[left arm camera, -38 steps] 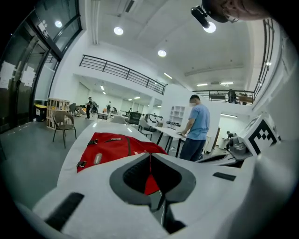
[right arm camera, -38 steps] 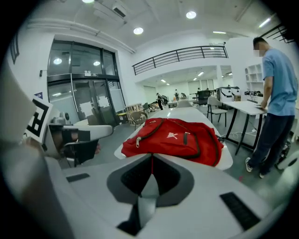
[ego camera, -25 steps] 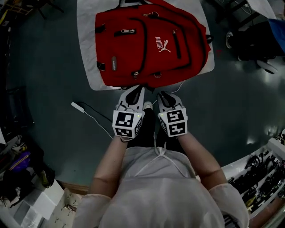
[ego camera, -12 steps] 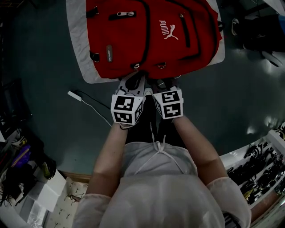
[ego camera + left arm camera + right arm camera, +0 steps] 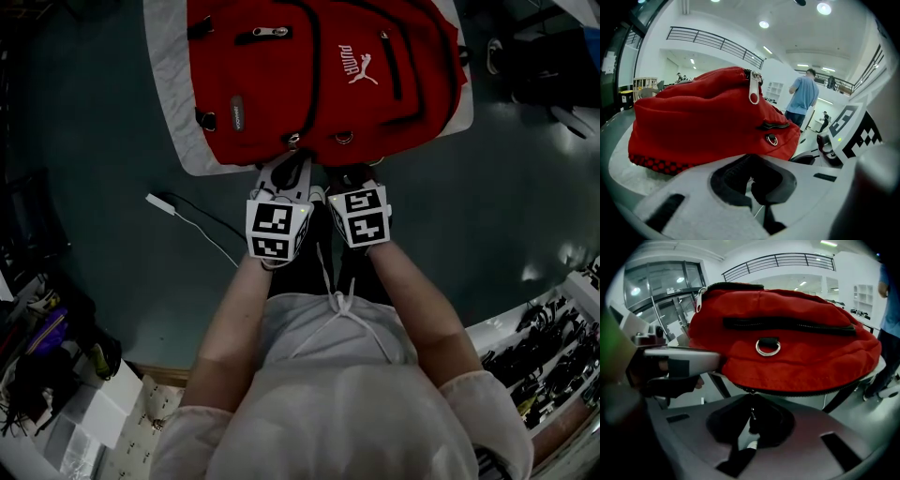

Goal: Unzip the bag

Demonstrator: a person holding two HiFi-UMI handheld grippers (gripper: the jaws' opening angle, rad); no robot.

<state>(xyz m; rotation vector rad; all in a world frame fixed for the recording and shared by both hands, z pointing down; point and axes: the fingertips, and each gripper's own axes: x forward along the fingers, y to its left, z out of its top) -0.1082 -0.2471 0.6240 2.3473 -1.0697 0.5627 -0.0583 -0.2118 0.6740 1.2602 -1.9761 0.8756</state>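
A red backpack (image 5: 319, 75) lies flat on a pale mat (image 5: 169, 112) on the floor. Both grippers sit side by side at its near edge. My right gripper (image 5: 349, 173) points at the edge zipper. In the right gripper view its jaws (image 5: 751, 422) are closing, with a small zipper pull (image 5: 751, 414) hanging from the bag's lower seam pinched between them. My left gripper (image 5: 289, 167) rests just left of it, and its jaws (image 5: 751, 180) are together with nothing held. The bag (image 5: 708, 122) fills the left gripper view. A silver pull (image 5: 753, 91) hangs at its top.
A white cable with a small adapter (image 5: 159, 202) trails on the floor to the left. Dark bags (image 5: 544, 66) sit at the upper right. Cluttered boxes (image 5: 47, 375) lie lower left, tangled cables (image 5: 553, 356) lower right. A person in a blue shirt (image 5: 804, 101) stands behind.
Both grippers have moved forward from just short of the bag to its near edge. Since half a second ago they have barely shifted.
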